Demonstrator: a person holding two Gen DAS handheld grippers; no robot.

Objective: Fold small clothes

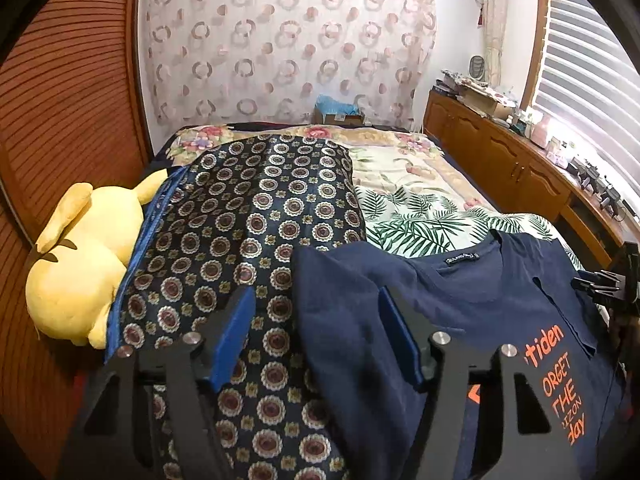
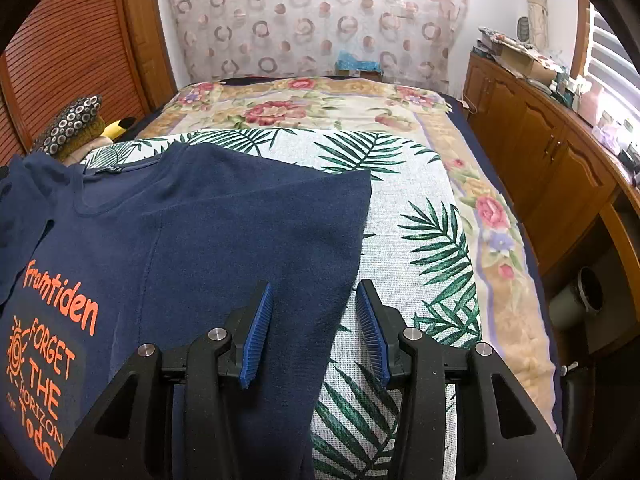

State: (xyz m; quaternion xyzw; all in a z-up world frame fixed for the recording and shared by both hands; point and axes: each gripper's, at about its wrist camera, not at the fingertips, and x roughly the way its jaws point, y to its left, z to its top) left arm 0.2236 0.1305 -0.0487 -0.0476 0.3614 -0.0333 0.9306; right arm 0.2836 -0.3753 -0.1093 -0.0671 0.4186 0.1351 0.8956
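Note:
A navy T-shirt [image 1: 472, 300] with orange lettering lies face up on the bed, neckline toward the far end. In the left wrist view my left gripper [image 1: 314, 294] hangs over its left sleeve. The sleeve's edge runs between the blue pads [image 1: 236, 332], which stand apart and do not press on it. In the right wrist view the same T-shirt [image 2: 200, 220] fills the lower left. My right gripper [image 2: 314, 285] straddles the right sleeve's edge. Its ribbed pads [image 2: 258, 332] are also apart, with cloth under the left one only.
The shirt rests on a palm-leaf sheet [image 2: 404, 184] over a floral blanket [image 2: 304, 108]. A dark medallion-patterned quilt [image 1: 256, 208] and a yellow plush toy [image 1: 80, 264] lie to the left. A wooden cabinet [image 2: 540, 152] lines the right side, and a slatted wooden door [image 1: 68, 92] the left.

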